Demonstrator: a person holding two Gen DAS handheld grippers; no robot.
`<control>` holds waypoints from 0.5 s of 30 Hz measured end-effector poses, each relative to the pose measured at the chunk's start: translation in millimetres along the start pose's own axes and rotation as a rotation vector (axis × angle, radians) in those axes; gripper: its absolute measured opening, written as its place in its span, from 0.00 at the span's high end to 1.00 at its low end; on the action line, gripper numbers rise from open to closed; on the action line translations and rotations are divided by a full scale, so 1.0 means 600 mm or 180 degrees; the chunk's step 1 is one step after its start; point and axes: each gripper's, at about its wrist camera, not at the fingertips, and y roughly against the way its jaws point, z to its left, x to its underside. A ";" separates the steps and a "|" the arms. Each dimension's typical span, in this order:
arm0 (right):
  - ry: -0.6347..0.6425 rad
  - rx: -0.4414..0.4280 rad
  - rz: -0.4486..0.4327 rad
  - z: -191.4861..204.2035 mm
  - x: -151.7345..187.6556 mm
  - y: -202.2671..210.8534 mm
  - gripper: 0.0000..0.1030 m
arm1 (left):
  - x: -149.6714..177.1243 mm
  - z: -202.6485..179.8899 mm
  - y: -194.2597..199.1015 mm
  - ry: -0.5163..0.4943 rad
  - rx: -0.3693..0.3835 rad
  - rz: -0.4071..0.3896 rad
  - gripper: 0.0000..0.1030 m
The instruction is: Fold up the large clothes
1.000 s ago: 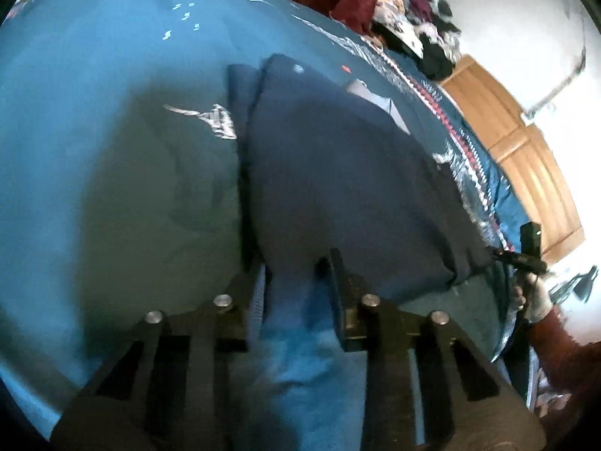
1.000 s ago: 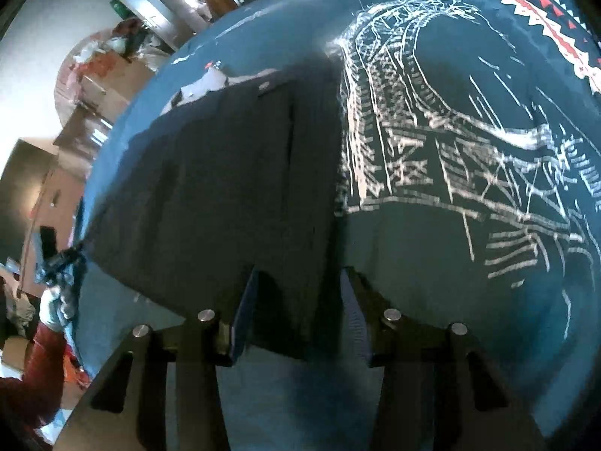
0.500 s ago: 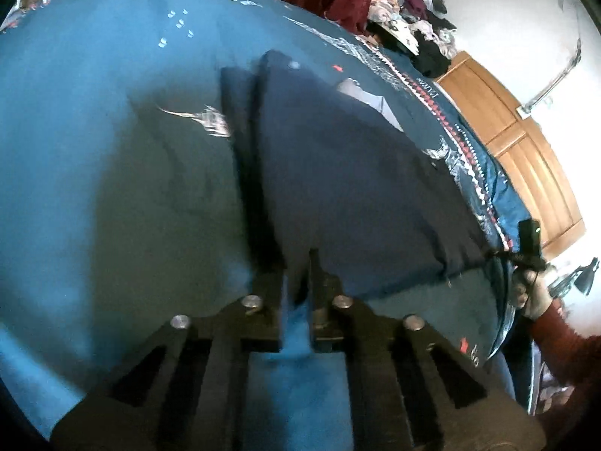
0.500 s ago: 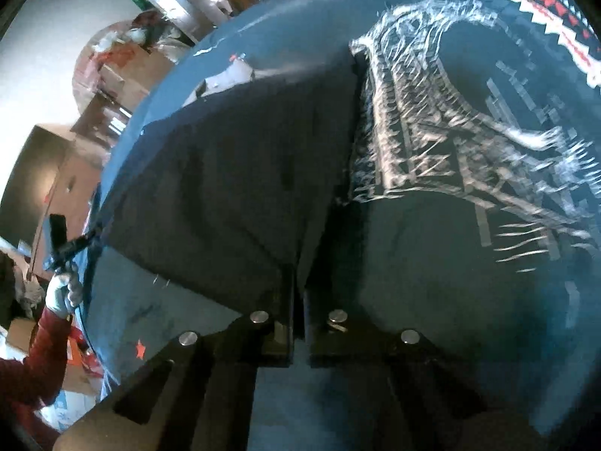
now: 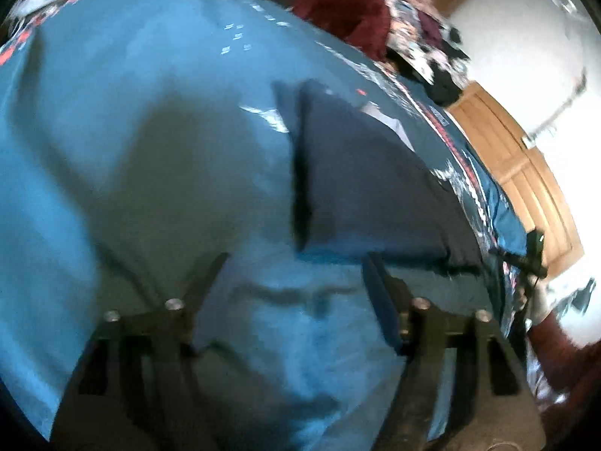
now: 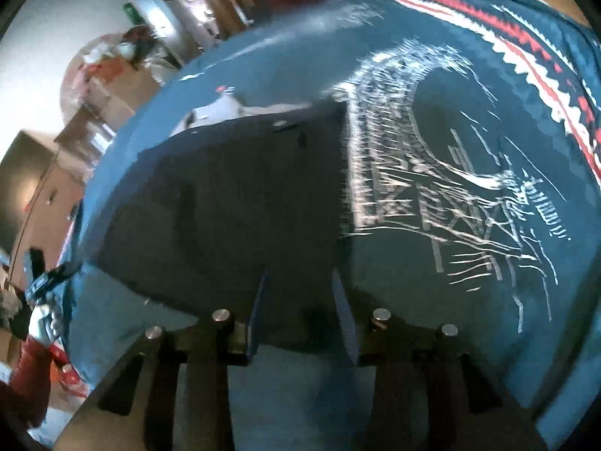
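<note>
Left gripper [image 5: 293, 263] open, empty; right gripper [image 6: 298, 282] open over cloth [image 6: 225, 206] edge. Cloth soft, floppy; grab near corners.

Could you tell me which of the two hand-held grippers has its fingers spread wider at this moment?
The left hand-held gripper: its fingers stand far apart over bare blue bedspread, while the right hand-held gripper shows a narrower gap at the dark folded garment.

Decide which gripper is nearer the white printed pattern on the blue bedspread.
Right. The right gripper sits at the dark garment's edge beside the white pattern; the left gripper is over plain blue, across the garment.
</note>
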 end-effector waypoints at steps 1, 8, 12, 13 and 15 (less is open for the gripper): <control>0.0025 -0.0020 0.0015 0.009 0.005 -0.001 0.61 | -0.004 0.002 -0.008 0.0007 0.0006 0.0027 0.33; 0.0169 -0.0206 0.0148 0.074 0.038 -0.031 0.61 | -0.031 -0.009 -0.055 0.0235 0.0372 0.0201 0.33; 0.0150 -0.0293 0.0130 0.085 0.040 -0.045 0.61 | -0.027 -0.027 -0.084 0.0291 0.0293 0.0326 0.40; 0.0133 -0.0305 0.0133 0.086 0.040 -0.050 0.61 | -0.028 -0.025 -0.092 0.0328 0.0247 0.0309 0.46; 0.0105 -0.0353 0.0142 0.091 0.038 -0.059 0.60 | -0.028 -0.015 -0.100 0.0463 0.0232 0.0265 0.89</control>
